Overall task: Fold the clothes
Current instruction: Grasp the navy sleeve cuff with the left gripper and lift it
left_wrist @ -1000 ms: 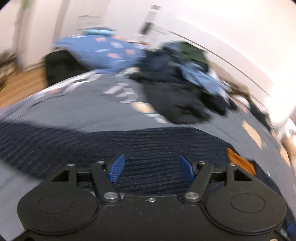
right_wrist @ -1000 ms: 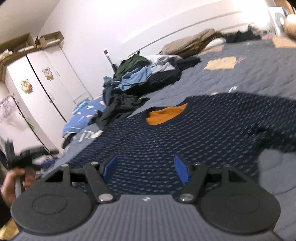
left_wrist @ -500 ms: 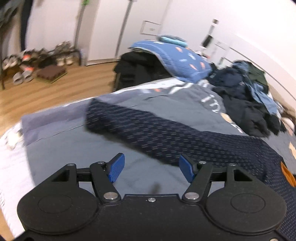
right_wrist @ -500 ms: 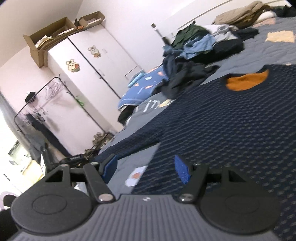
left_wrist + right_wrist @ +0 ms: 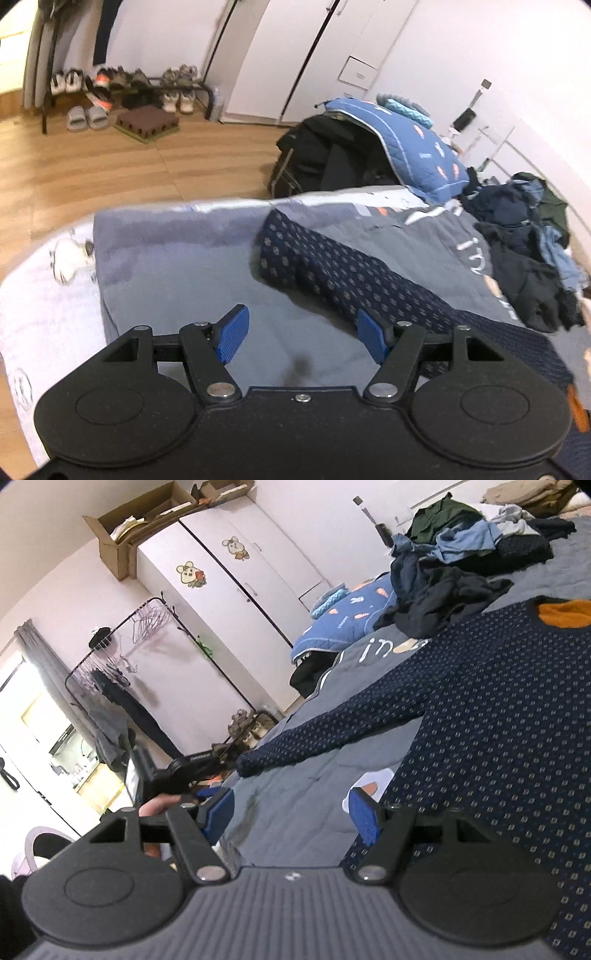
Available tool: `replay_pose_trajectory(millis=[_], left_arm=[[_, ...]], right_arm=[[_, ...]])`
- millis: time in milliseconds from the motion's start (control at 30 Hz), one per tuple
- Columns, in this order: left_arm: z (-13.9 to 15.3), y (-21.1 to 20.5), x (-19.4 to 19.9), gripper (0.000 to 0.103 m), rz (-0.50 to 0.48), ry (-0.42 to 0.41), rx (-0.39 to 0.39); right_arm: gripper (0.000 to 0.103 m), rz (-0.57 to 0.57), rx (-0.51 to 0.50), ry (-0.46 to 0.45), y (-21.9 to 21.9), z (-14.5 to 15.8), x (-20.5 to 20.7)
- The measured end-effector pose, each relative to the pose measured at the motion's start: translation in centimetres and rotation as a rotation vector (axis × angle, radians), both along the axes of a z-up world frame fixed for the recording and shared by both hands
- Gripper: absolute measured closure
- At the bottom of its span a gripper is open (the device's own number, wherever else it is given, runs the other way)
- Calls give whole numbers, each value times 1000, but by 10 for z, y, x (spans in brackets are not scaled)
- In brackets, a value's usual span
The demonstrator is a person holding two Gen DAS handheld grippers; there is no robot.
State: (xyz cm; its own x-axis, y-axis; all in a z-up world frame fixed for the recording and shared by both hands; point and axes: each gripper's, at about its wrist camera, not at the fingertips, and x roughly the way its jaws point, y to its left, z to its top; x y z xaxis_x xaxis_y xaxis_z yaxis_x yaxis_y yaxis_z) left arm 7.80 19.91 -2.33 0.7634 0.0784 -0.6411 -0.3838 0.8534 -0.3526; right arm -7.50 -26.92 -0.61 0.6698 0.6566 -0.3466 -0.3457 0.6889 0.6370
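Observation:
A navy dotted sweater (image 5: 509, 716) with an orange neck lining lies flat on the grey bed cover (image 5: 295, 812). Its left sleeve (image 5: 332, 269) stretches out toward the bed's corner; the sleeve also shows in the right wrist view (image 5: 325, 734). My left gripper (image 5: 301, 336) is open and empty above the cover, just short of the sleeve. My right gripper (image 5: 291, 814) is open and empty, low over the cover beside the sweater's side edge. The left gripper also shows in the right wrist view (image 5: 177, 771), held in a hand.
A heap of dark and blue clothes (image 5: 528, 254) lies further up the bed, also in the right wrist view (image 5: 454, 565). A blue quilt over a black bag (image 5: 369, 147) sits off the bed's corner. A shoe rack (image 5: 122, 88), wardrobes (image 5: 236, 590) and wooden floor (image 5: 110, 170) lie beyond.
Both grippers swung left, away from the sweater's body toward its left sleeve and the bed corner. Both stayed open and empty.

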Motion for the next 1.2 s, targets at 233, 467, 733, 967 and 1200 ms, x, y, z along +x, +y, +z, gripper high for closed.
replay_pose_trajectory(millis=[233, 467, 733, 967, 1200], left_arm=[[-8, 4, 29, 39, 32, 14, -29], [-14, 3, 45, 39, 44, 43, -21], [-25, 6, 57, 39, 72, 69, -66], [-32, 3, 64, 39, 81, 91, -44], [-30, 4, 68, 61, 67, 96, -21]], right_arm=[[35, 0, 1, -6, 3, 1, -1], [35, -13, 6, -8, 2, 0, 1], [35, -27, 6, -5, 0, 0, 2], [35, -45, -4, -5, -2, -1, 3], [35, -61, -23, 10, -1, -2, 3]])
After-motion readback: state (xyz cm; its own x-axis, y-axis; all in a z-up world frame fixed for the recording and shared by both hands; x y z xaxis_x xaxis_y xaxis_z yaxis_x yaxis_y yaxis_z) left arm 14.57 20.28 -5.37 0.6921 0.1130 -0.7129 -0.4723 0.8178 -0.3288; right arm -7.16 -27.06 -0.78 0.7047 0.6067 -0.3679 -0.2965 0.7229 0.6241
